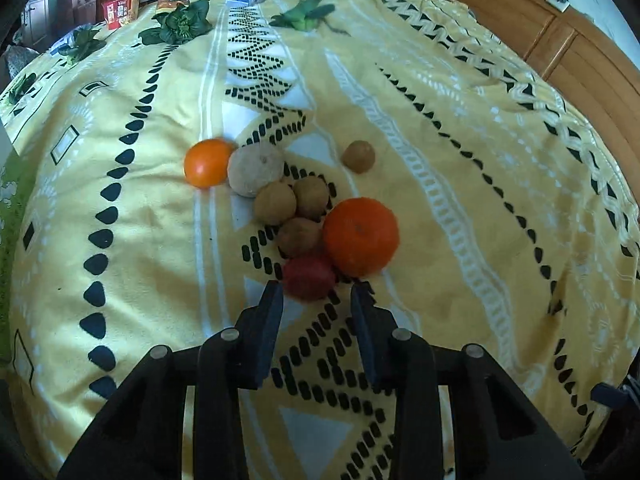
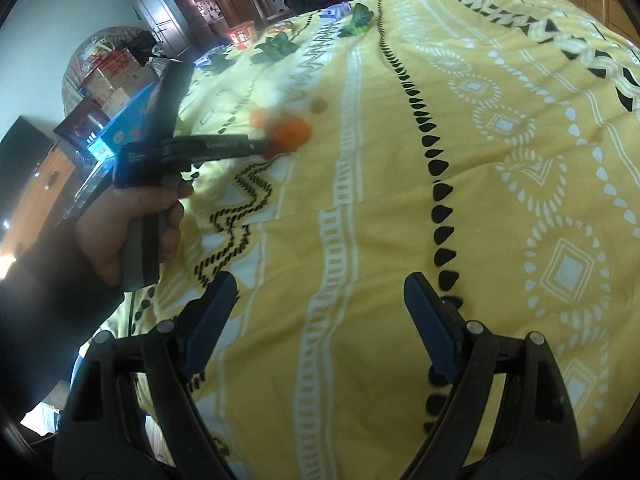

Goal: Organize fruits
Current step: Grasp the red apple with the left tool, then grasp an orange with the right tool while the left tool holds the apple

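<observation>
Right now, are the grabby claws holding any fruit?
No. The left gripper is open, its tips just short of the red fruit, not squeezing it. The right gripper is open over bare blanket.

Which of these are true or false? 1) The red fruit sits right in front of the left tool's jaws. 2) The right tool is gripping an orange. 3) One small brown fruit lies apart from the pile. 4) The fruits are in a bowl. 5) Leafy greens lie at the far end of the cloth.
1) True: the red fruit lies just ahead of the left gripper, jaws open, not closed on it.
2) False: the right gripper is open over bare cloth.
3) True: a small brown fruit sits alone beyond the pile.
4) False: they lie directly on the yellow patterned cloth.
5) True: leafy greens are there.
</observation>
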### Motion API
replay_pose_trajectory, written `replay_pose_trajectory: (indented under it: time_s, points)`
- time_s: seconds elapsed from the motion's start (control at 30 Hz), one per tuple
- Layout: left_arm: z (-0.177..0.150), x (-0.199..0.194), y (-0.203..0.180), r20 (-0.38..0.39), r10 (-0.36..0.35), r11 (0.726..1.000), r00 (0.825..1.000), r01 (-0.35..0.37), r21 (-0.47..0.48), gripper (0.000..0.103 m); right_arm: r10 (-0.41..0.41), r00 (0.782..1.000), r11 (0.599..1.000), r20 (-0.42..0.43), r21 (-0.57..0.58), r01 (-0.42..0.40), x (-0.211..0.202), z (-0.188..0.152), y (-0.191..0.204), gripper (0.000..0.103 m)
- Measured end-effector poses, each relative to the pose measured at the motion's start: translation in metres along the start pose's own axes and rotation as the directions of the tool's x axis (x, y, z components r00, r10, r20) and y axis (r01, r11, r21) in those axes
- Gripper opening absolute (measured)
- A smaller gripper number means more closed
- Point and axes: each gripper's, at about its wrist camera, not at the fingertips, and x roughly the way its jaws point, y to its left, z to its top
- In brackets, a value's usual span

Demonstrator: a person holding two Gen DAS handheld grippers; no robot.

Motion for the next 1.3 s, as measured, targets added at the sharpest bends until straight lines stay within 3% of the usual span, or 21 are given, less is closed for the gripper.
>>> replay_pose_trajectory:
  time_s: [0.37, 0.4, 0.67, 0.8, 0.93, 0.97, 1.2, 1.27, 1.3]
  points:
    - [-0.001, 0.012, 0.010, 0.061, -0.046, 0.999, 0.997, 0.046, 0.008, 0.034, 0.003, 1.000, 1.000, -0.012, -0.019, -0.004, 0.012, 0.013, -0.002, 0.086]
    - [-0.003, 0.009, 0.012, 0.069, -0.051, 0.999, 0.996, 0.052, 0.000, 0.029, 0.004, 1.000, 1.000, -0.010, -0.025, -0.004, 0.013, 0.015, 0.000, 0.086]
    - [-0.038, -0.051, 0.025, 0.183, -0.059, 0.995, 0.981, 0.073, -0.070, 0.029, 0.041, 0.999, 0.990, 0.030, -0.135, -0.036, 0.036, 0.058, 0.024, 0.086]
    - [-0.055, -0.073, 0.040, 0.203, -0.061, 0.989, 0.977, 0.087, -0.120, 0.029, 0.059, 0.998, 0.956, 0.002, -0.289, -0.056, 0.076, 0.084, 0.044, 0.085]
    - [-0.060, -0.089, 0.047, 0.226, -0.064, 0.987, 0.972, 0.095, -0.133, 0.029, 0.021, 0.998, 0.897, -0.061, -0.441, -0.046, 0.123, 0.106, 0.058, 0.065]
    - [-0.060, -0.091, 0.048, 0.229, -0.065, 0.986, 0.971, 0.097, -0.133, 0.029, 0.003, 0.997, 0.878, -0.076, -0.477, -0.039, 0.136, 0.113, 0.061, 0.064]
    - [-0.059, -0.090, 0.051, 0.227, -0.071, 0.986, 0.971, 0.103, -0.133, 0.029, -0.048, 0.991, 0.838, -0.126, -0.545, -0.029, 0.177, 0.125, 0.067, 0.065]
    - [-0.060, -0.090, 0.051, 0.225, -0.071, 0.986, 0.972, 0.104, -0.134, 0.029, -0.071, 0.989, 0.835, -0.126, -0.550, -0.010, 0.182, 0.124, 0.066, 0.064]
    - [-0.060, -0.090, 0.051, 0.226, -0.071, 0.985, 0.972, 0.104, -0.135, 0.029, -0.085, 0.989, 0.835, -0.120, -0.550, 0.005, 0.184, 0.123, 0.065, 0.058]
